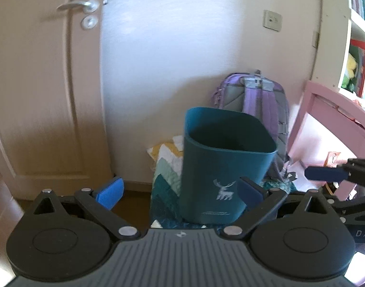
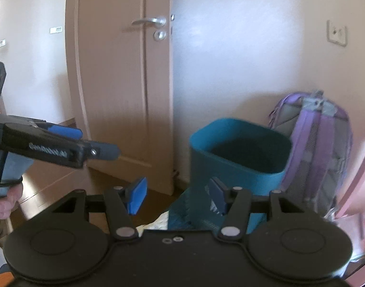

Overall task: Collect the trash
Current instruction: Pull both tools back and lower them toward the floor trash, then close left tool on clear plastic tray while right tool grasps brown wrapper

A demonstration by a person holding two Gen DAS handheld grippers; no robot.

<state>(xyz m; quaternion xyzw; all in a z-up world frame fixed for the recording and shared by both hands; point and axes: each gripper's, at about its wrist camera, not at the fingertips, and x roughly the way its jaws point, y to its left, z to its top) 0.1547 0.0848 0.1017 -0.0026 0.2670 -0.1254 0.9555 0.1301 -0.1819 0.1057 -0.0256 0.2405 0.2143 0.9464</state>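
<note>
A teal bin [image 1: 218,167] with a white deer print stands on the floor against the wall, its inside dark; the right wrist view shows the same bin [image 2: 237,157] ahead and slightly right. My left gripper [image 1: 180,191] is open and holds nothing, its right pad overlapping the bin's front. My right gripper [image 2: 177,197] is open too, with nothing between its blue pads. The right gripper's fingers [image 1: 325,173] enter the left wrist view from the right edge. The left gripper's fingers [image 2: 67,131] reach in from the left of the right wrist view. No trash shows in either gripper.
A purple backpack [image 1: 256,98] leans on the wall behind the bin. A zigzag-patterned quilt [image 1: 165,174] lies on the floor under and left of the bin. A pink piece of furniture [image 1: 325,124] stands to the right, a closed door [image 1: 51,83] to the left. A hand [image 2: 5,203] shows at left.
</note>
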